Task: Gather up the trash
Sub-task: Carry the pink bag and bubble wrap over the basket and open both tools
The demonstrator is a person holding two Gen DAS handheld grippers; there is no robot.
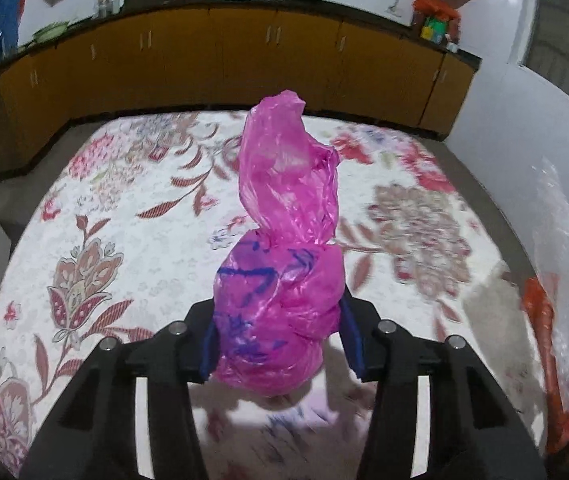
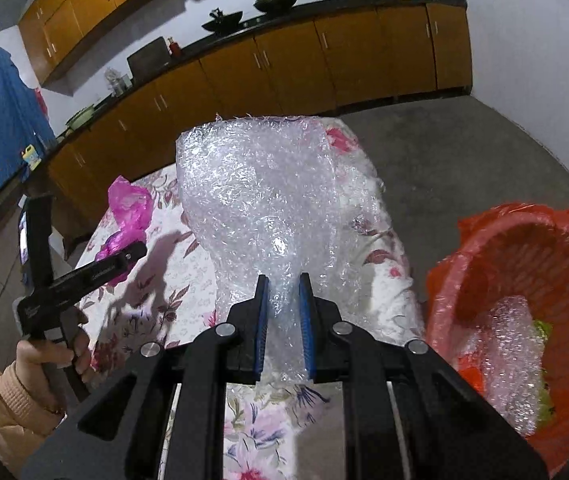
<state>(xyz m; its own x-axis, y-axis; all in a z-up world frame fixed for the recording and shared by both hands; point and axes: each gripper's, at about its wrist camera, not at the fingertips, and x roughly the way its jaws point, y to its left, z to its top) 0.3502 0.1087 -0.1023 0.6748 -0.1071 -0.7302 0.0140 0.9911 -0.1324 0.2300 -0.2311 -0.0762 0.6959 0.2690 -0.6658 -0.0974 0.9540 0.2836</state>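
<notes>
My left gripper (image 1: 278,336) is shut on a crumpled pink plastic bag (image 1: 284,248) with blue print and holds it above the floral-cloth table (image 1: 124,216). My right gripper (image 2: 284,320) is shut on a sheet of clear bubble wrap (image 2: 268,184), held over the table's right part. In the right wrist view the left gripper (image 2: 84,272) and pink bag (image 2: 128,208) show at the left. A red bin (image 2: 532,272) lined with a red bag stands to the right, holding bubble wrap (image 2: 512,360) and green scraps.
Orange-brown cabinets (image 1: 244,64) with a dark counter run along the far wall, carrying bowls and bottles. Grey floor (image 2: 464,152) lies around the table. The bubble wrap and red bin edge (image 1: 556,320) show at the right of the left wrist view.
</notes>
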